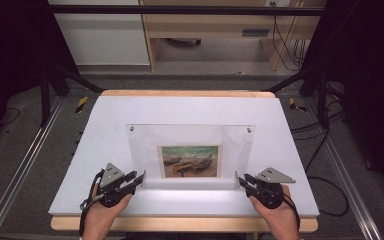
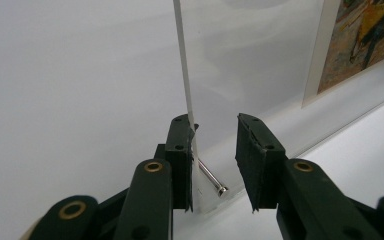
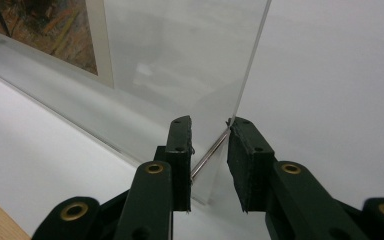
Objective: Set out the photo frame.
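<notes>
A clear acrylic picture frame (image 1: pixel 190 150) stands upright on the white tabletop (image 1: pixel 80 165), tilted slightly back, its long axis running left to right across the person's front. Sandwiched in the middle of it is a small print of boats on a beach (image 1: pixel 190 161). Two small metal studs (image 1: pixel 132 128) pin the upper corners.

The left tongs (image 1: pixel 139 177) sit at the frame's lower left corner and the right tongs (image 1: pixel 242 181) at its lower right corner, so each hand is equally near its own end. The frame lies straight ahead of both, between them.

In the left gripper view the left tongs (image 2: pixel 214 150) straddle the panel's edge: one jaw lies against the sheet, the other stands clear of it, with a metal pin (image 2: pixel 211 179) in the gap. Judged from this, they are not clenched on the frame. In the right gripper view the right tongs (image 3: pixel 211 150) also bracket the corner, a metal pin (image 3: pixel 207 157) crossing between the jaws and the sheet's edge close to one jaw; whether they actually pinch it I cannot tell.

The coming move likely turns on both ends being taken evenly, since the sheet is long and thin and would twist if one corner led
</notes>
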Demonstrator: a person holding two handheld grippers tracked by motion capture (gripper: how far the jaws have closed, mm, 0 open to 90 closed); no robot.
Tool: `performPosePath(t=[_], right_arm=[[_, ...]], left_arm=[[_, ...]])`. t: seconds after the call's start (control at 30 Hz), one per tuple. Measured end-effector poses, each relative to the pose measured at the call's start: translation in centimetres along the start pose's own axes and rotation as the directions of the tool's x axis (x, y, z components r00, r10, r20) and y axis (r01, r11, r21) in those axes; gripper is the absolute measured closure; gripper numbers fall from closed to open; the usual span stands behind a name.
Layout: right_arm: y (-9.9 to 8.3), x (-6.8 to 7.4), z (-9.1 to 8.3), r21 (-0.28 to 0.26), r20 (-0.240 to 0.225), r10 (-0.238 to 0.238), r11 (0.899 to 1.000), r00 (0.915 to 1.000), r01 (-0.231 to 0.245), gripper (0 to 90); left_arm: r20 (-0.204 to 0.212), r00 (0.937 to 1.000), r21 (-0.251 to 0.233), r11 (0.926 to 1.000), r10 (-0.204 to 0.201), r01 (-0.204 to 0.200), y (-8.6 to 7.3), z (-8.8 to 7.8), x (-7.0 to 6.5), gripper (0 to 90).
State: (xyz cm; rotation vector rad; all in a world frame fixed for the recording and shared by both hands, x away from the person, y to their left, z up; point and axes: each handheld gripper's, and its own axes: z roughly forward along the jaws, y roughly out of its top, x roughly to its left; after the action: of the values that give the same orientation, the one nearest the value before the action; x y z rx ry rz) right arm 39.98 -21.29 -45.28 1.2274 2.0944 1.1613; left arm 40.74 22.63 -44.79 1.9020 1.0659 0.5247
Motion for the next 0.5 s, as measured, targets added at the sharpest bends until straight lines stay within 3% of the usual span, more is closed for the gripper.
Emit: performPosePath(t=[0.5], right_arm=[[-0.21,0.08,-0.1,0.004,-0.001,-0.001,1.0,1.0,0.001,72.0]], left_arm=[[-0.002,1.0,0.008,1.0,0.006,-0.006,-0.09,-0.03,-0.13,67.1]])
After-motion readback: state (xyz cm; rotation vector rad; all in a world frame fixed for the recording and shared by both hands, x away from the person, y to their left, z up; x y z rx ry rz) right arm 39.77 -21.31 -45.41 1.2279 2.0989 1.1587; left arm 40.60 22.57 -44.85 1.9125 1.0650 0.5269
